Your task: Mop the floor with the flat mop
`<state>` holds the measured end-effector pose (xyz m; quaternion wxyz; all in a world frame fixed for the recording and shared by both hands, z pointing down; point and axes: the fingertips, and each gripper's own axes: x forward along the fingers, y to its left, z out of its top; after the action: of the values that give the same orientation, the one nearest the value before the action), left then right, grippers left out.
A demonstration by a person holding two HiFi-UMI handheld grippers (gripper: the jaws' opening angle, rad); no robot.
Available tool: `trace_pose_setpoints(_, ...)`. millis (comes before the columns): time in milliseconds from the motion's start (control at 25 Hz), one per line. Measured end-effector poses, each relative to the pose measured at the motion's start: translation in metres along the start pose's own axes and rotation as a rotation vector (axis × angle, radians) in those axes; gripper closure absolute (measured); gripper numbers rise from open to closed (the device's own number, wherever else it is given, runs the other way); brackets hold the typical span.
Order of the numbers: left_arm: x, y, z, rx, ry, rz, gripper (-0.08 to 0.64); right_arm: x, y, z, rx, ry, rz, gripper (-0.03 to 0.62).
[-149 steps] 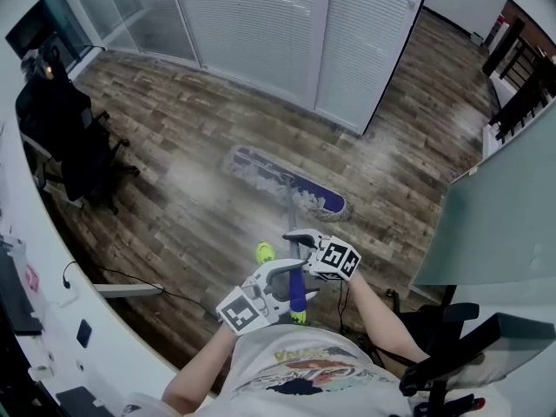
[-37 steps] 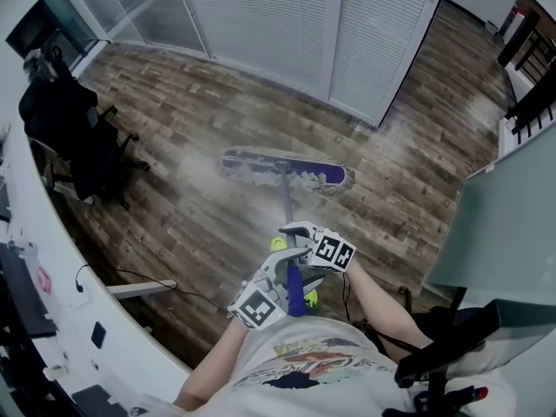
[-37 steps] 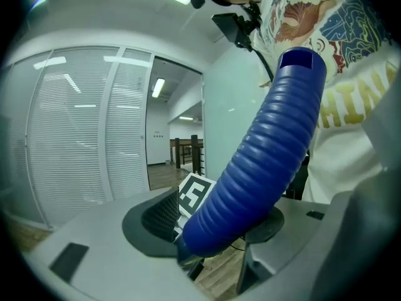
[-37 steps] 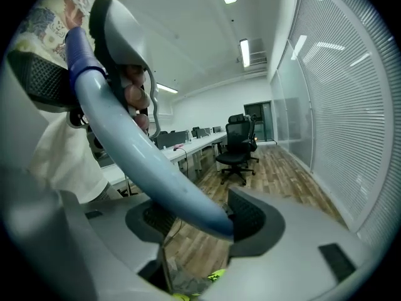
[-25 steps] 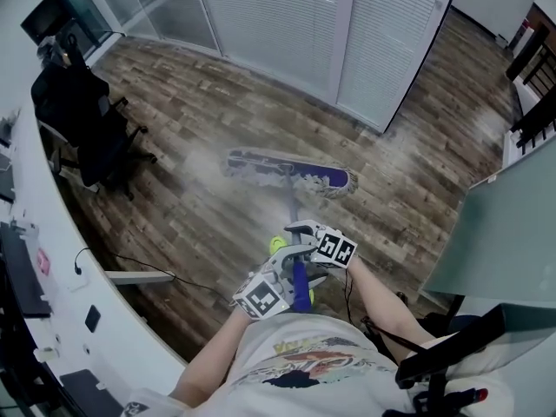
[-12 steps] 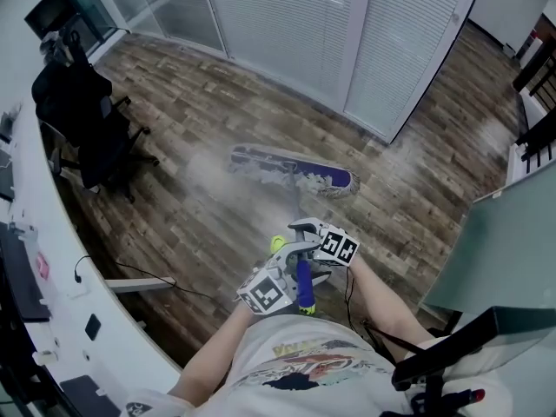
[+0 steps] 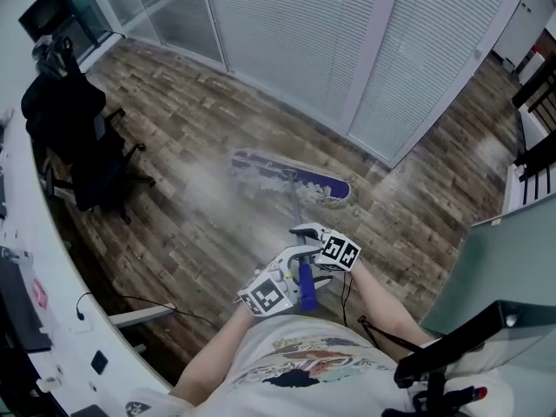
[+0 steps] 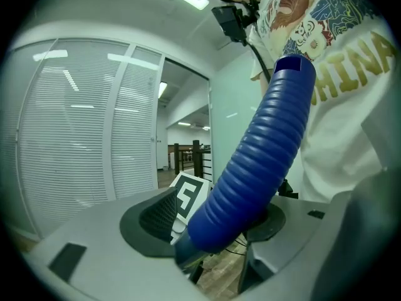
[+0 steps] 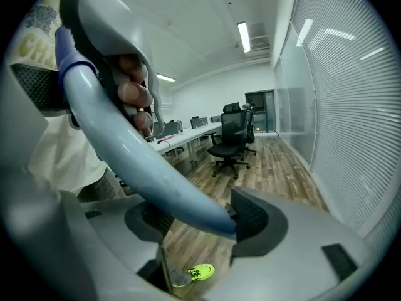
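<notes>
Now the mop head [image 7: 292, 177] lies flat on the floor [image 7: 174, 224] ahead, and the left tongs [image 7: 294, 266] and right tongs [image 7: 306, 235] both clamp its handle [image 7: 295, 208]. The left jaws have just been opening slightly, so the handle could twist loose.

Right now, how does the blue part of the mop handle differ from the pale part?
The blue grip is ribbed; the pale shaft is smooth. The left gripper, its jaws just eased wider, clamps the blue grip; the right gripper clamps the pale shaft. Both belong to one mop handle.
</notes>
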<state>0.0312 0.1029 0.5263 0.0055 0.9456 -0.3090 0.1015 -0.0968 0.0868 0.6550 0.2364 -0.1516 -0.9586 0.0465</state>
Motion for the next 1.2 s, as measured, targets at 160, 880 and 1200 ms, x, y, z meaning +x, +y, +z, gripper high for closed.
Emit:
trace_pose_setpoints(160, -0.011, 0.063, 0.005, -0.009, -0.034, -0.007, 0.314, 0.019, -0.057, 0.019, 0.003, 0.005, -0.021, 0.354)
trace_pose_setpoints(880, 0.027, 0.265, -0.012, 0.008, -0.015, -0.036, 0.311, 0.043, -0.262, 0.057, -0.001, 0.000, -0.031, 0.350)
trace_pose_setpoints(1200, 0.081, 0.399, -0.012, 0.011, 0.033, -0.042, 0.311, 0.032, -0.406, 0.078, -0.004, -0.007, -0.027, 0.350)
